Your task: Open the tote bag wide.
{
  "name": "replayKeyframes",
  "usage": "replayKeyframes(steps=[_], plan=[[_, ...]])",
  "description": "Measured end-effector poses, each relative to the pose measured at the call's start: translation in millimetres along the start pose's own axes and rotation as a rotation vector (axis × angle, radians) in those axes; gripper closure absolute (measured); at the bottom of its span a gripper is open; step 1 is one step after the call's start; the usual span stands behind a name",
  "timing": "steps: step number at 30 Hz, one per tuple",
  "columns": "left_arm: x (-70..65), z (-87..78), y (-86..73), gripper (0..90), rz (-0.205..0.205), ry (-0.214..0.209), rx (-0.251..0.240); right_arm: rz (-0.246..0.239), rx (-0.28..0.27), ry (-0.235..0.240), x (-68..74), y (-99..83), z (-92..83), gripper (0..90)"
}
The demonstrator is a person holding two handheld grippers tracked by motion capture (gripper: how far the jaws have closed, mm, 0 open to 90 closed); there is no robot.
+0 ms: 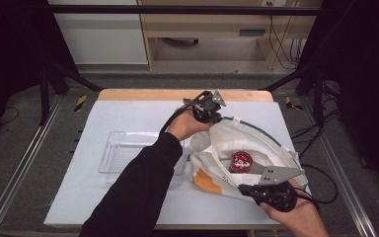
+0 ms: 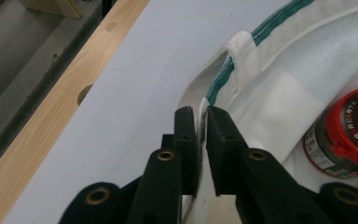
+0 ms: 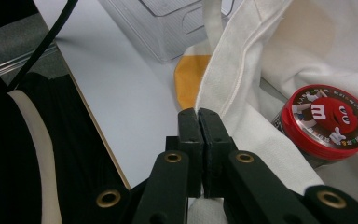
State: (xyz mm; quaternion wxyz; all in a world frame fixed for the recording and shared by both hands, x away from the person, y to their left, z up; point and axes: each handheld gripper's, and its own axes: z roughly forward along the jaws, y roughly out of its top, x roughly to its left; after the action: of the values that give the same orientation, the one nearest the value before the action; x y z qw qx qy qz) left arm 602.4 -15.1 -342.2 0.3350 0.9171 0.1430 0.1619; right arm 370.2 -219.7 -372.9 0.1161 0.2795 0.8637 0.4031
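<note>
White sheeting covers the table (image 1: 128, 197), with a strip of bare wood along its far edge and dark floor beyond. On it lies a white cloth bag (image 1: 266, 148) trimmed in green, its mouth spread between the two pairs of tongs.

At the far rim of the bag, the left gripper (image 1: 211, 114) is clamped on the hem — in the left gripper view its jaws pinch the edge of the fabric just below the green-striped band (image 2: 221, 79), a thin fold of cloth between the pads. At the near rim, the right gripper (image 1: 250, 189) is likewise shut on the cloth; the right gripper view shows its jaws pressed together on a seam of the bag's edge (image 3: 223, 93).

Between the two tongs, down inside the opened bag, sits a red-lidded candy jar (image 1: 241, 161), lying just beyond the right tongs and to the side of the left ones. A clear plastic bin (image 1: 123, 153) stands beside the bag, behind the left forearm, and looks empty as far as can be seen.

Judging from this, the bag's mouth is now gripped on both sides and held open — that part seems done. What is left, most likely, is getting the jar out or in place, perhaps toward the bin.
</note>
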Motion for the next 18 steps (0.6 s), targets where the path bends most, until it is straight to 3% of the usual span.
replayKeyframes(steps=[8, 18], plan=[[-0.4, -19.4, -4.8, 88.4, -0.023, 0.084, -0.050, 0.006, -0.025, -0.002, -3.0, -2.5, -7.2, 89.2], [-3.0, -36.8, -7.2, 88.7, -0.025, 0.104, -0.073, 0.016, -0.042, -0.052, -10.9, 1.8, -16.3, 88.7]])
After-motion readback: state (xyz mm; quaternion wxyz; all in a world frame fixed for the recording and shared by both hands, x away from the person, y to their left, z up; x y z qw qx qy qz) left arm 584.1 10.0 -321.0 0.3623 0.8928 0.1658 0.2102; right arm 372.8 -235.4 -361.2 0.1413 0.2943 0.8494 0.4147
